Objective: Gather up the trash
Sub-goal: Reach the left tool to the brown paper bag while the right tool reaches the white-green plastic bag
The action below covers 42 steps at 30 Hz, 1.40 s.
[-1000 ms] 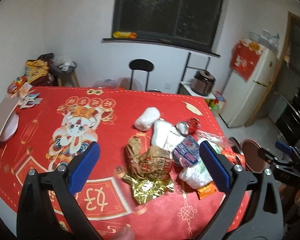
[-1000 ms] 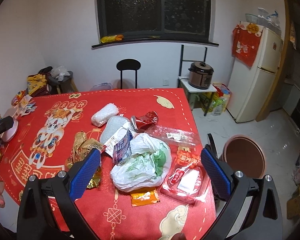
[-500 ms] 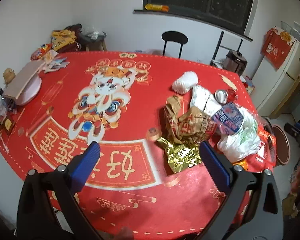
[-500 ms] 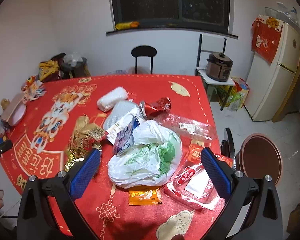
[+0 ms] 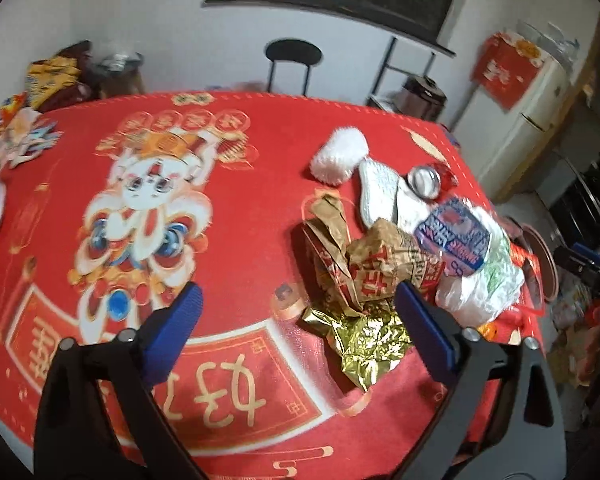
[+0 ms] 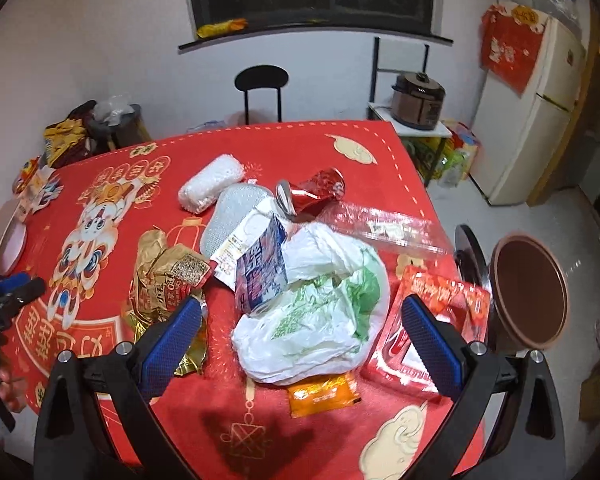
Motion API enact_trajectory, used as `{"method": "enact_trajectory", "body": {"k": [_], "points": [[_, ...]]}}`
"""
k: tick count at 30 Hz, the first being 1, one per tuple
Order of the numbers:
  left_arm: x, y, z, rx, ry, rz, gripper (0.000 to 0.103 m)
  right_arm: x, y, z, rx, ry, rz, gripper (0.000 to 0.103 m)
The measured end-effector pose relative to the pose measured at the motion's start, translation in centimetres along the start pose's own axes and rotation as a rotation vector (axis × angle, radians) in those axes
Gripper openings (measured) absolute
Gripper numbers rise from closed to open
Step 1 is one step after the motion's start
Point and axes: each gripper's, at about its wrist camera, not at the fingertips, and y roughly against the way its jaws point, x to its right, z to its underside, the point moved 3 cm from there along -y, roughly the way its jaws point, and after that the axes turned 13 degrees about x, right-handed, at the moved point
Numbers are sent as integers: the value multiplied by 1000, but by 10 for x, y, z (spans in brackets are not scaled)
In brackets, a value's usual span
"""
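Jaws, left gripper point(image 5: 296, 312): spread wide but closing; nothing pinched; only red tablecloth point(image 5: 236, 208) between the blue pads, with the gold foil wrapper point(image 5: 364, 340) just inside the right-hand pad.
Jaws, right gripper point(image 6: 302, 326): spread wide, nothing pinched; the white plastic bag point(image 6: 320, 320) lies between the pads, not touched.
Trash heap: bunched on the right half of the table, seen from both wrists.
Brown paper wrappers point(image 5: 364, 264): crumpled, resting against the gold foil and the bag.
Blue-and-white carton point(image 6: 262, 270): tilted, leaning on the bag's upper left edge.
Crushed red can point(image 6: 312, 194): on its side, behind the carton.
White foam sleeve point(image 6: 212, 188): farthest back in the heap, beside a silver pouch point(image 6: 232, 216).
Clear plastic tray point(image 6: 388, 226): flat, right of the can.
Red packet point(image 6: 432, 320): at the table's right edge, partly behind the right pad.
Orange sachet point(image 6: 324, 394): flat, just in front of the bag.
Bin point(image 6: 530, 290): round, brown, open, on the floor right of the table.
Person: fingers point(image 6: 8, 390) at the right wrist view's left edge.
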Motion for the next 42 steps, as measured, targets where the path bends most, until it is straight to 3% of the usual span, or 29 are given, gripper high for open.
{"method": "enact_trajectory", "body": {"k": [6,19,26,32,42], "points": [[1,-31,14,-98,0,67,78,-1,-7,15,-60,-15,4,92],[21,-35,20,-104,47,49,61,10,-39,4,-72,5,-103,78],[28,-46,21,-123,99,43,59,27,-47,20,-121,1,-101,78],[54,-58,21,-142,44,81,60,54,-50,36,-175,-73,-71,79],[72,-65,19,-159,-16,104,60,45,-59,42,-188,-88,-109,80]]}}
